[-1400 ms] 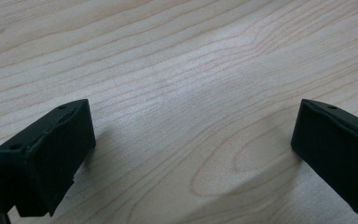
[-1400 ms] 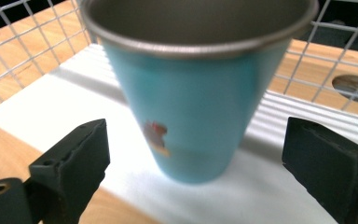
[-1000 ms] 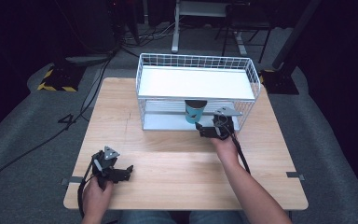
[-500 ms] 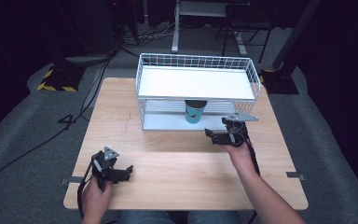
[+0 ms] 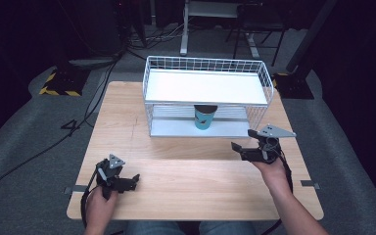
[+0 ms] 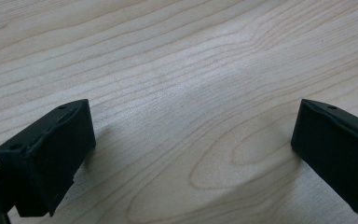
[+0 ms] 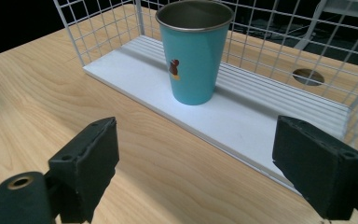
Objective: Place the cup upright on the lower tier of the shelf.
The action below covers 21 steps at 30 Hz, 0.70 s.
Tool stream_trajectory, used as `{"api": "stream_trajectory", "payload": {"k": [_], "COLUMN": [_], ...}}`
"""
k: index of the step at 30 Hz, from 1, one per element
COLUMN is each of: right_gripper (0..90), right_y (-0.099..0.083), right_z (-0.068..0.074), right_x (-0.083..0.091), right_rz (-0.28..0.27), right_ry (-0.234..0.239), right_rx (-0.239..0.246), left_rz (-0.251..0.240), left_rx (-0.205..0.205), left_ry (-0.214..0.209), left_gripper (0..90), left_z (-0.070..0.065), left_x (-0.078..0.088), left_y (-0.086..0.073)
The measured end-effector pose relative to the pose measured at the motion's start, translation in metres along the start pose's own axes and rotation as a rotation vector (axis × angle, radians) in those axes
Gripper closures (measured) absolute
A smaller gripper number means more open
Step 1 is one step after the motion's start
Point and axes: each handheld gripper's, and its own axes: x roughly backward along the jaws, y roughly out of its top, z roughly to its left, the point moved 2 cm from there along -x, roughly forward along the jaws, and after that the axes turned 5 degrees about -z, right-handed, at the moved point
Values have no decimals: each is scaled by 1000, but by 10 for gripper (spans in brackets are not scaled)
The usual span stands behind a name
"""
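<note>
cup: teal cup [image 5: 205, 117] upright on lower shelf of white wire rack [image 5: 207, 87], mid front, under the top shelf; small dark logo on its side
rack: at far edge of the desk [image 5: 186, 176], centre-right
left gripper [image 5: 127, 183]: jaws apart, nothing between, low over bare wood near the desk's near left corner
right gripper [image 5: 239, 149]: jaws apart, empty, near the desk's right edge, just off the rack's front right corner, pointing toward cup

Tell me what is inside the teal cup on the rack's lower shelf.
The teal cup stands upright on the lower shelf of the wire rack. Its bare metal inner wall shows near the rim; the bottom is hidden, so contents cannot be told.
</note>
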Motion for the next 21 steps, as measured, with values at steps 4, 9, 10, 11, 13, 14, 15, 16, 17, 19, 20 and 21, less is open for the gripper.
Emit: {"api": "stream_trajectory", "payload": {"k": [4, 9, 10, 11, 13, 14, 15, 16, 17, 19, 20, 21], "right_gripper": [153, 155, 155, 155, 156, 156, 156, 156, 156, 156, 156, 156], "right_y": [-9, -19, -21, -22, -25, -27, -30, -32, -35, -42, -45, -49], "right_z": [-7, -11, -12, -13, -14, -15, -15, -15, -15, -15, -14, -14], "right_x": [19, 33, 36, 39, 44, 46, 48, 50, 52, 56, 58, 60], "right_rz": [24, 58, 61, 67, 78, 85, 89, 87, 87, 84, 80, 78], "right_ry": [17, 28, 31, 36, 43, 40, 33, 36, 39, 38, 39, 44], "right_rx": [10, 16, 13, 12, 13, 17, 21, 21, 22, 12, 7, 1], "left_rz": [0, 1, 1, 1, 0, 0, -1, -1, -1, -1, -1, -2], "left_rx": [0, -1, -1, -1, -1, -1, 1, 1, 5, 5, 5, 6], "left_ry": [0, 2, 2, 2, 2, 3, 4, 4, 4, 4, 4, 5], "left_gripper": [1, 1, 1, 1, 1, 1, 1, 1, 1, 1, 1, 1], "left_z": [0, 0, 0, 0, 0, 0, 0, 0, -1, -1, -1, -1], "left_x": [0, -1, -1, -1, -1, -1, -1, -1, -2, -2, -2, -2], "left_y": [0, 1, 1, 1, 1, 1, 1, 1, 1, 1, 1, 1]}}
